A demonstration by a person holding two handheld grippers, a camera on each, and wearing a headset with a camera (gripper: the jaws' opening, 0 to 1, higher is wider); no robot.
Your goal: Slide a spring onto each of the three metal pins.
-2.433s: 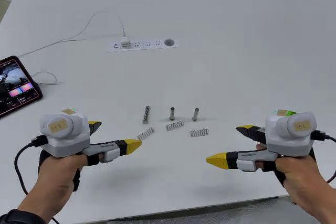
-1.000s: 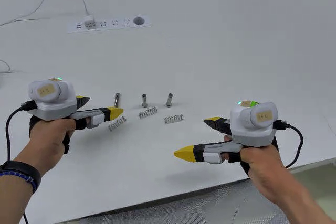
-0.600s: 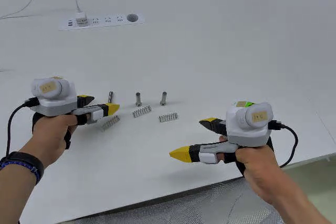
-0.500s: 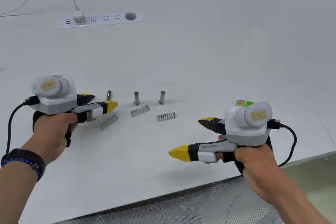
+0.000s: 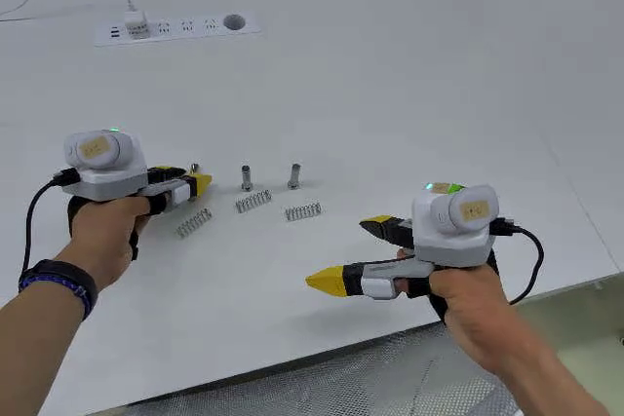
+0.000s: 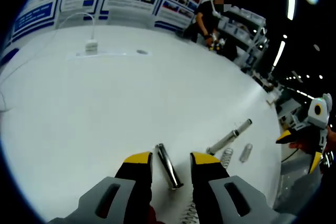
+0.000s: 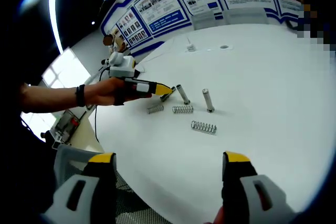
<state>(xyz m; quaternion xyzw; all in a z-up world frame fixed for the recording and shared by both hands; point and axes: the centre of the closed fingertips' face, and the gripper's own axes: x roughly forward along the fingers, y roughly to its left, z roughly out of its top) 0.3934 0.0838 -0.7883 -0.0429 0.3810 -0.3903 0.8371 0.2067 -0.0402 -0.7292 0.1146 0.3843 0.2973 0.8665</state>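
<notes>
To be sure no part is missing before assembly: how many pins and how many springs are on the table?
Pins: 3
Springs: 3
Total: 6

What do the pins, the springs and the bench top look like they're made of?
The pins look like steel: smooth grey cylinders with bright glints down their sides. The springs are thin silvery coiled wire, probably steel too. The bench top is smooth matte white with only a soft sheen, perhaps laminate or painted board; I cannot tell which.
</notes>
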